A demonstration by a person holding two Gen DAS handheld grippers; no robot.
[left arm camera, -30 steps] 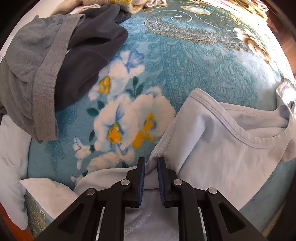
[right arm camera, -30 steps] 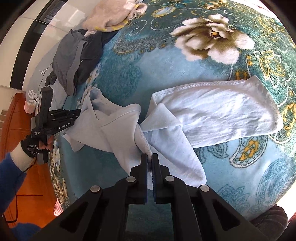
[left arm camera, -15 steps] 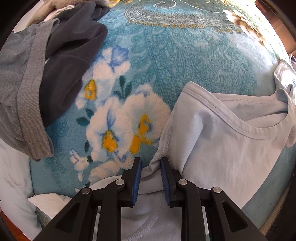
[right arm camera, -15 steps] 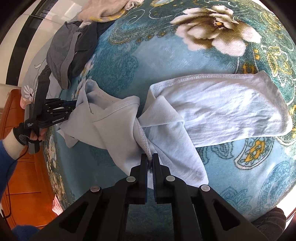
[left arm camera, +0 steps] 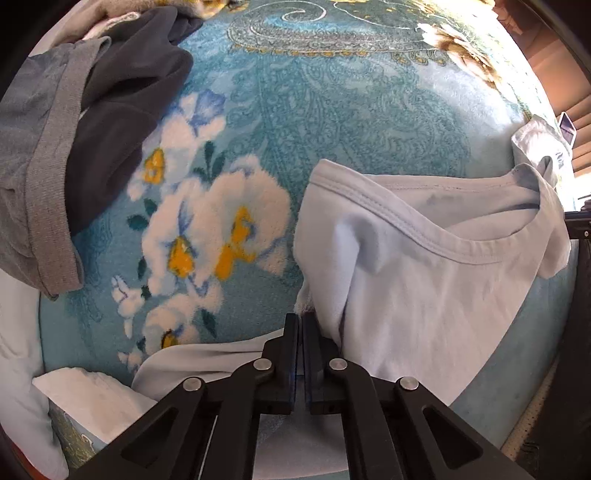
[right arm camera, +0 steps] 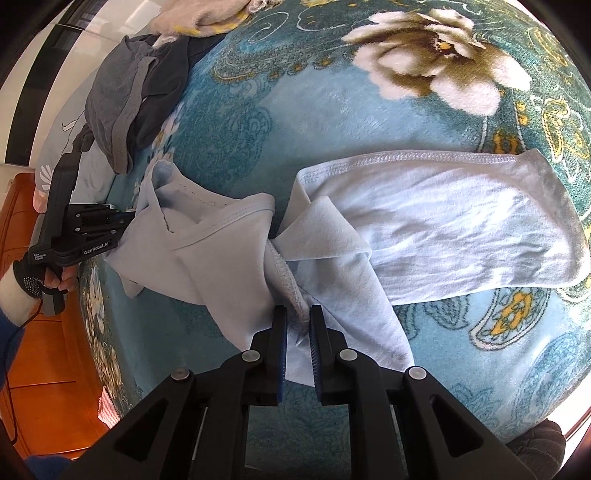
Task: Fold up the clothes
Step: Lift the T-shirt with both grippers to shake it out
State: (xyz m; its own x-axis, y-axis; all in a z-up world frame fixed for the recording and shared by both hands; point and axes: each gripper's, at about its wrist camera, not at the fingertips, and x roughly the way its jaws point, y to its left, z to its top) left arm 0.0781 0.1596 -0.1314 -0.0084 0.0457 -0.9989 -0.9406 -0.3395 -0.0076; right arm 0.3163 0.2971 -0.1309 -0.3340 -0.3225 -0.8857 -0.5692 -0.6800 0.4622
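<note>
Pale blue shirt [right arm camera: 436, 221] lay bunched and twisted across the bed, long axis running from 9 o'clock to 3 o'clock in the right wrist view: collar end at 9, hem end spread flat toward 3, a knot of folds between. Left tool [left arm camera: 302, 325] clenched with jaws together, apparently pinching the shirt's edge by the collar, cloth rising from its tips toward 1 o'clock; seen again at 9 o'clock in the right wrist view [right arm camera: 123, 225], held by a gloved hand [right arm camera: 44, 280]. Right tool [right arm camera: 298, 325] at 6 o'clock of the shirt's middle, jaws opening, a ribbed seam between the pads and not visibly pressed. Judged: right hand nearer the twisted middle and the hem, left hand nearer the collar, so the coming spread probably turns on pulling the two ends apart along that 9-to-3 line.

Beneath, a teal floral blanket [right arm camera: 280, 122]. Grey and dark clothes [left arm camera: 92, 140] heaped at 10 o'clock in the left view, well apart from the shirt. A cream garment [right arm camera: 195, 18] at 12 o'clock. Orange wooden floor [right arm camera: 48, 398] beyond the bed at 8 o'clock.
</note>
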